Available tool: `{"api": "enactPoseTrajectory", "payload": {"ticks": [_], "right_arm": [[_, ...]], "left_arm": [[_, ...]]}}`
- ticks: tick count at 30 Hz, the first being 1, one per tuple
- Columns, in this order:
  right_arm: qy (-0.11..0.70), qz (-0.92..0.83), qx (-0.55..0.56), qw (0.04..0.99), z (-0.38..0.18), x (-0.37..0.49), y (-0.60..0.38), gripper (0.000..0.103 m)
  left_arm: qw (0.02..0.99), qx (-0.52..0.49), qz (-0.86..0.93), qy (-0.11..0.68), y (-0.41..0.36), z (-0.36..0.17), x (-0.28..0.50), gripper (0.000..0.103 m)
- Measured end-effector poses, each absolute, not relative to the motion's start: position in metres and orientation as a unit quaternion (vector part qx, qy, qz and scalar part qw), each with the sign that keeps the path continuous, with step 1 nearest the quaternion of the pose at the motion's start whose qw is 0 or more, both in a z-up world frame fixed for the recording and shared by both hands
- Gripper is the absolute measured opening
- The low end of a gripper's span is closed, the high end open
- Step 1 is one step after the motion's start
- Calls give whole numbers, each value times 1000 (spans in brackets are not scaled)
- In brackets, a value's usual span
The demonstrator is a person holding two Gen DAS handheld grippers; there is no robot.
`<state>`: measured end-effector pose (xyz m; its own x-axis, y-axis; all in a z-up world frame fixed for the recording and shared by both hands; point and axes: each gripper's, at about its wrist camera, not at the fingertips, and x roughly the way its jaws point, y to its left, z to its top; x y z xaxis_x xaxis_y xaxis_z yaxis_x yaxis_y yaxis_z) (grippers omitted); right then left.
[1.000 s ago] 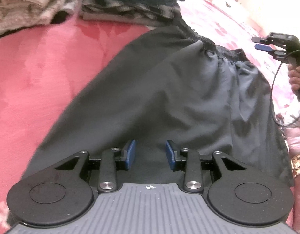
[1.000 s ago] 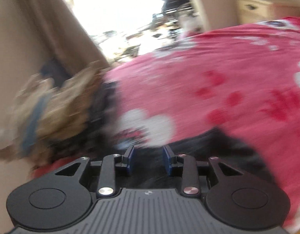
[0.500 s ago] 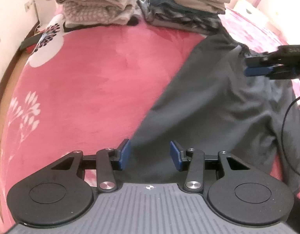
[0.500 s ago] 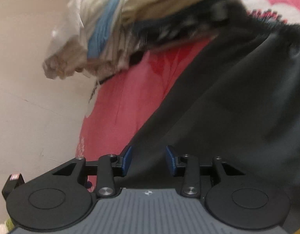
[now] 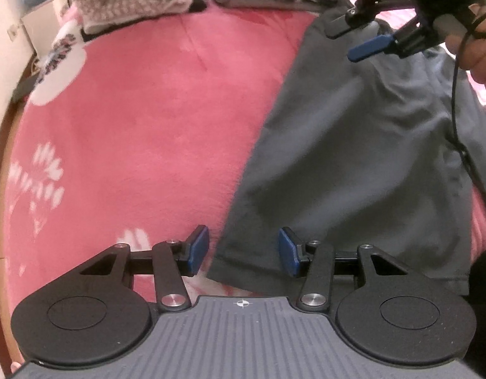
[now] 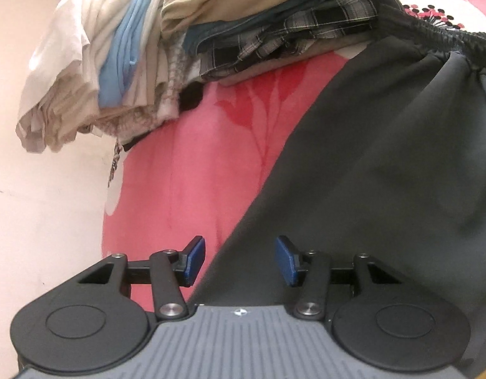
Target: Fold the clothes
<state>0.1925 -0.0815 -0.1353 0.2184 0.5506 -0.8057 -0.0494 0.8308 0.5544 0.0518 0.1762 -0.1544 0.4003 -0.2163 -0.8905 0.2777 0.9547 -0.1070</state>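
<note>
Grey shorts [image 5: 353,158] | right edge cut off | waistband [image 6: 438,31] partly hidden

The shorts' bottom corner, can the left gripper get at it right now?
Probably yes. The left gripper hangs right over that corner of the shorts, jaws opening with nothing between them, and only bare blanket lies beside it.

Pink bedspread [image 5: 167,120]: grey shorts [image 5: 353,158], folded piles [image 6: 211,31]
</note>
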Motion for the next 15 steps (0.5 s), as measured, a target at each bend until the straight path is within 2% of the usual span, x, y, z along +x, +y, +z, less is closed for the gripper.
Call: {"api": "enactPoseTrajectory", "payload": {"ticks": [7, 9, 11, 12, 13, 14, 15], "right_arm": [[602, 177, 188, 756, -135, 198, -77, 53], [601, 166, 187, 759, -136, 203, -77, 53], [601, 153, 187, 762, -138, 209, -77, 53], [601, 145, 187, 764, -139, 212, -76, 53], [599, 136, 187, 767, -139, 215, -77, 53], [596, 126, 189, 770, -140, 218, -77, 53], [594, 120, 190, 773, -141, 222, -78, 53]], "left_arm": [[831, 24, -157, 533, 183, -164, 55, 52], [834, 41, -166, 524, 178, -163, 52, 48], [837, 52, -170, 518, 174, -162, 47, 33], [838, 57, -171, 515, 172, -162, 45, 30], [839, 59, -171, 513, 170, -162, 43, 23], [840, 57, -170, 511, 169, -161, 41, 11], [842, 52, -167, 510, 167, -158, 39, 7]]}}
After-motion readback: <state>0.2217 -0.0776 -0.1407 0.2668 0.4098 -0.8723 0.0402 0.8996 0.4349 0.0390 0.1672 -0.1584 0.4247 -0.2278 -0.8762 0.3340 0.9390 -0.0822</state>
